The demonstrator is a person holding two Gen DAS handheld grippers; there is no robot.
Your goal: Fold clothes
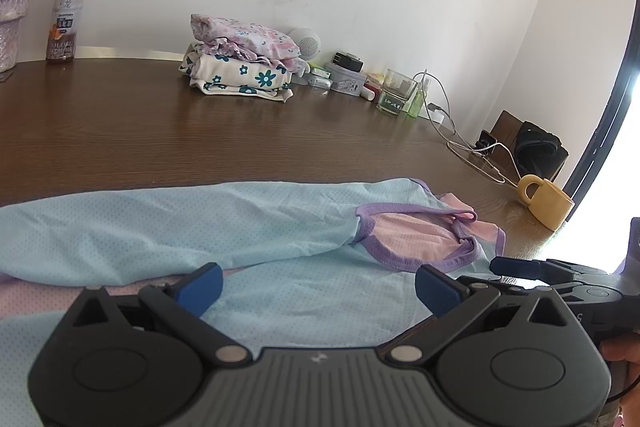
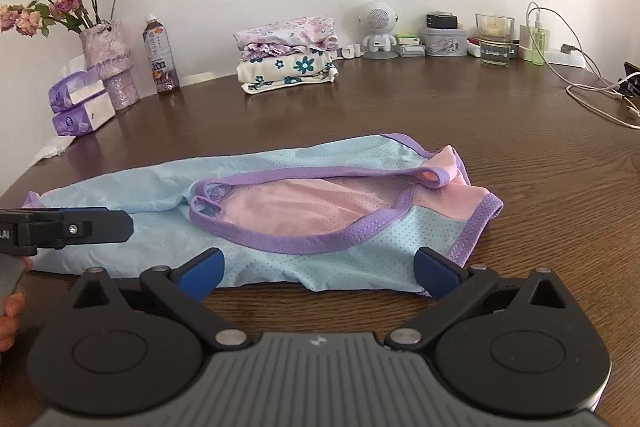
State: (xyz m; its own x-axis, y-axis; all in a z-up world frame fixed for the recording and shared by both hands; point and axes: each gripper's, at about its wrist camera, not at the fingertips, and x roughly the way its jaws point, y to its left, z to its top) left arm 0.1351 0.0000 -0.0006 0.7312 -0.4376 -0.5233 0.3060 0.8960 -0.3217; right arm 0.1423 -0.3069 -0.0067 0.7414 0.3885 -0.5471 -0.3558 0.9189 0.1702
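At the near edge of the wooden table point(image 2: 440, 107), the right gripper point(image 2: 320, 273) is hovering with its blue pads spread wide, nothing between them, just short of the light blue garment point(image 2: 280, 259). The left gripper point(image 1: 318, 285) is hanging equally wide apart over the same cloth. The garment is lying flat, its purple-trimmed neckline point(image 2: 304, 247) gaping to show pink lining. Behind it, a folded stack of clothes point(image 2: 286, 55) is sitting near the wall.

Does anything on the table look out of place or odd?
Little stands out. The yellow mug lies on its side near the table edge, nothing visibly spilled. The blue garment lies rumpled, not yet folded.
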